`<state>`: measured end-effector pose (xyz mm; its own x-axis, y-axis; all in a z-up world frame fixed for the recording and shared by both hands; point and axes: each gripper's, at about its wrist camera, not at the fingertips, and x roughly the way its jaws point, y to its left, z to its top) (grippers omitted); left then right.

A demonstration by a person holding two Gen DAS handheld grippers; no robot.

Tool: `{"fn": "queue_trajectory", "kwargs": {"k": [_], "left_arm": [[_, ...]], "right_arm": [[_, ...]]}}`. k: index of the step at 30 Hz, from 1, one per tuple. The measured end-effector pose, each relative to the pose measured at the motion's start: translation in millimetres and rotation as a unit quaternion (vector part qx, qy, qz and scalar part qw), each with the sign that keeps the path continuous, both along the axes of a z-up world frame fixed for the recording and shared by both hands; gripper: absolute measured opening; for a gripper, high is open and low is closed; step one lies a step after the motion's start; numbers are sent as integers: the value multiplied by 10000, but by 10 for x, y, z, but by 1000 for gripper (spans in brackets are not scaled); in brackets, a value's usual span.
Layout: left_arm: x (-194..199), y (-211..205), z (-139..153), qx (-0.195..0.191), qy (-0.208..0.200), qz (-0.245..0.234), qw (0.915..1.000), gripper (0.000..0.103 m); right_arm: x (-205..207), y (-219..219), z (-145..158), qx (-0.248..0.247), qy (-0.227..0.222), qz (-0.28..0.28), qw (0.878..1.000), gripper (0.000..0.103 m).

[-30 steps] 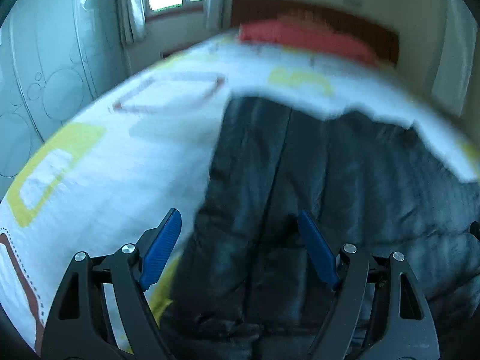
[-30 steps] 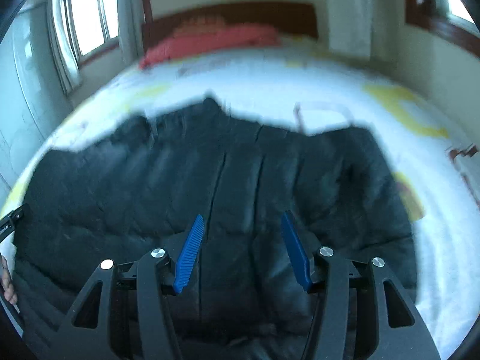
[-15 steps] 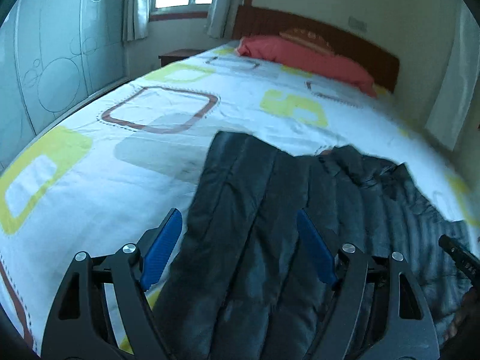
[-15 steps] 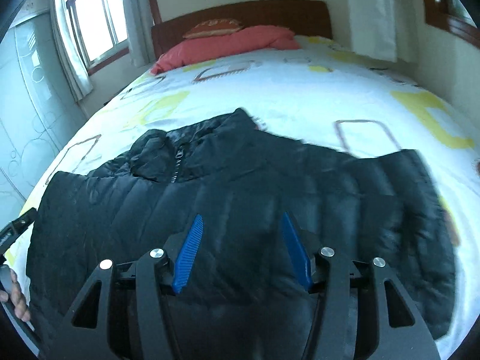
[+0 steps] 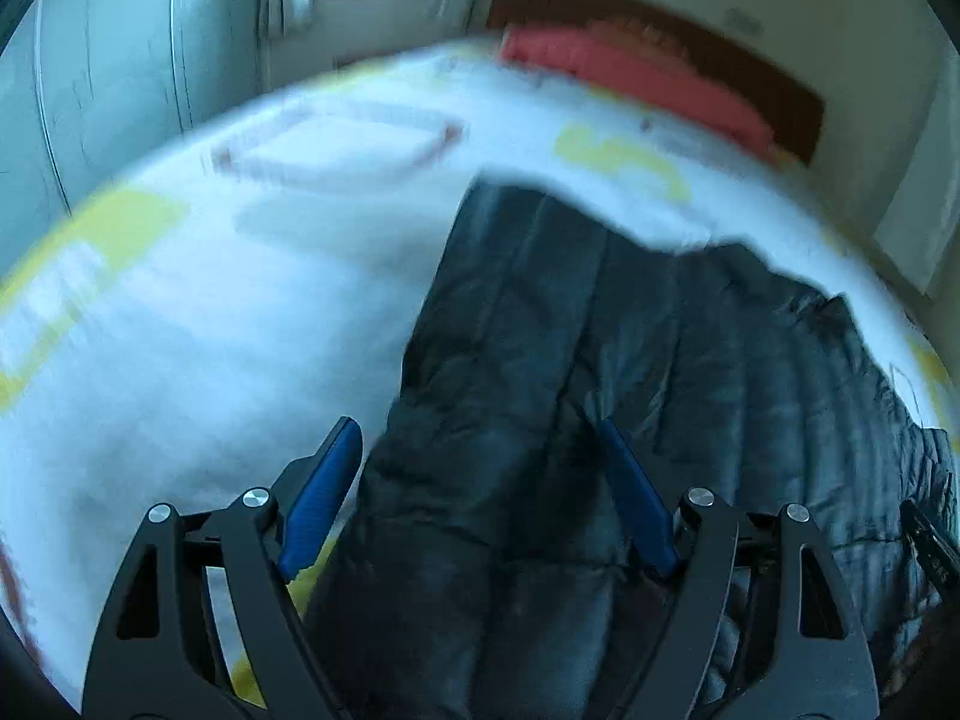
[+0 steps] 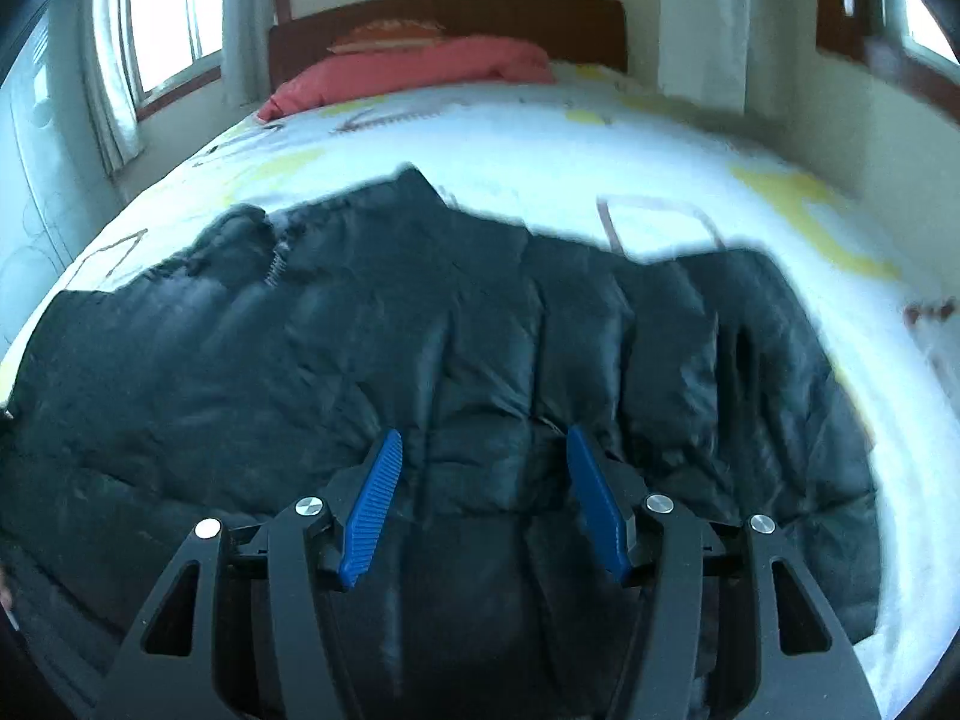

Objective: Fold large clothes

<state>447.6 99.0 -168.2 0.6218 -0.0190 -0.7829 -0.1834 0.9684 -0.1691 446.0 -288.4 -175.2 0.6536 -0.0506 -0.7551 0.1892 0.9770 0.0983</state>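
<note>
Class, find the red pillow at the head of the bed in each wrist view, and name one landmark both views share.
Left wrist view: red pillow, upper right, blurred, against the headboard.
Right wrist view: red pillow, top centre-left, below the headboard.
Shared landmark: the black puffer jacket, spread on the bed.

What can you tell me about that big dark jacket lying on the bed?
The jacket is a black, puffy quilted coat with a slight sheen, stitched into long padded channels. It lies spread flat across the white patterned bedspread, collar toward the headboard, with a zipper visible near the neck. The surface is wrinkled and not yet folded. Both pairs of tongs hang above it with nothing gripped; whether they touch the fabric cannot be told.
</note>
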Motion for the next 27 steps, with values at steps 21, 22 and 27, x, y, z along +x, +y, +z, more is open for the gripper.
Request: {"fn": "queue_trajectory", "kwargs": {"k": [21,22,27], "left_arm": [[-1166,640,164,-678,180,495,9963,85],[-1334,700,157,-735,187,525,9957,85],[-2021,977,135,-1128,260,705,9908,85]], "right_arm": [[-1244,-370,320,452,-82,-473,9978,60],[-1348,-391,324,494,-72,-503,9975,60],[-2158,-562,302,686,56,-672,9954,60]]}}
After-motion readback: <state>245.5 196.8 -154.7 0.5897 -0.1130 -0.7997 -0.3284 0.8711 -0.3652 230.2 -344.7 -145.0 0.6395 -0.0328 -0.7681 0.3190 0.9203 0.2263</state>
